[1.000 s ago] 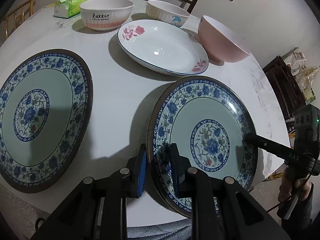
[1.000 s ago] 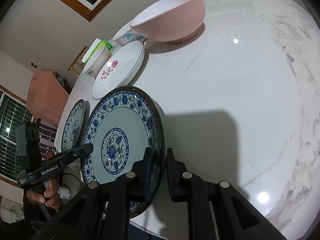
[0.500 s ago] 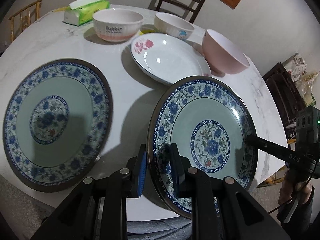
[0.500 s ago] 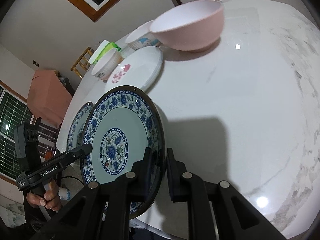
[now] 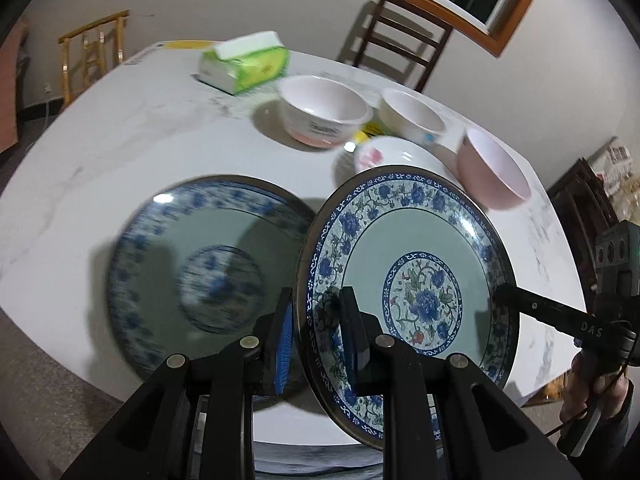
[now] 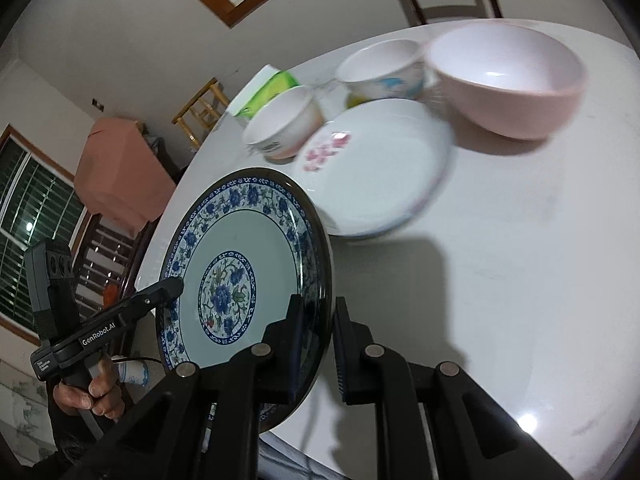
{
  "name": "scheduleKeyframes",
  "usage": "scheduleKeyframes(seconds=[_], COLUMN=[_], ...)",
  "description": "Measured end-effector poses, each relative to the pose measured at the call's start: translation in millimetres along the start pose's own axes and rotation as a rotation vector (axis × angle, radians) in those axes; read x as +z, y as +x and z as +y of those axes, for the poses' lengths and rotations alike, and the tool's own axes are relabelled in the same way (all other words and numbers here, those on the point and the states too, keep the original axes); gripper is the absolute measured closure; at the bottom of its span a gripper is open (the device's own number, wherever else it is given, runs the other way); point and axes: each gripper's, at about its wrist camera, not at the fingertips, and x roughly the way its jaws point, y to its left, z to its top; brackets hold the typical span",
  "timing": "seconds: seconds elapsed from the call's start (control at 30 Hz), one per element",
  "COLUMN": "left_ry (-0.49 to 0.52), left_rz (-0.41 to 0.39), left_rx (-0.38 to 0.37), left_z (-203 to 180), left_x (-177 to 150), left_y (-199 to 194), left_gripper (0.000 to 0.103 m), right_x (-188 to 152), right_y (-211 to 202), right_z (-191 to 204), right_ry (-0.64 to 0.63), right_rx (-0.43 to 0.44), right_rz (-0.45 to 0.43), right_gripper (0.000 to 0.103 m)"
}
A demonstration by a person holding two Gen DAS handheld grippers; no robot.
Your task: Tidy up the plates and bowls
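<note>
Round white marble counter point(image 5: 120, 152), seen from two handheld grippers. Blue-patterned plate point(image 5: 412, 280) held tilted above the counter by both: left gripper point(image 5: 316, 332) fingers clamped on its near left rim, right gripper point(image 6: 316, 344) fingers clamped on the opposite rim. Second, matching plate point(image 5: 200, 264) flat on the counter just left of the held one, blurred. Behind: white plate with pink flowers point(image 6: 376, 168), pink bowl point(image 6: 508, 80), white bowl with lettering point(image 5: 320, 112), small bowl with blue mark point(image 6: 384, 68), green tissue pack point(image 5: 244, 64). Wooden chairs point(image 5: 400, 40) against the wall.
</note>
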Motion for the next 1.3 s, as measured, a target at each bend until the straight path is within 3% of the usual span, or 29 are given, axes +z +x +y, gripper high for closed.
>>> scheduleKeyframes(seconds=[0.27,0.57,1.3], left_ry=[-0.067,-0.155,-0.181], left_rz=[-0.025,-0.006,0.041], left_rx=[0.07,0.116,0.139], left_z=[60.6,113.9,135.1], left_x=[8.4,9.3,8.1], left_y=[-15.2,-5.6,19.2], left_gripper=[0.085,0.085,0.082], right_x=[18.7,20.8,21.9], right_y=[55.2,97.7,115.2], right_z=[45.8,74.1,93.4], right_ry=[-0.03,-0.04,-0.074], right_rx=[0.045,0.045,-0.06], right_rz=[0.068,0.135,0.16], right_gripper=[0.089,0.089,0.086])
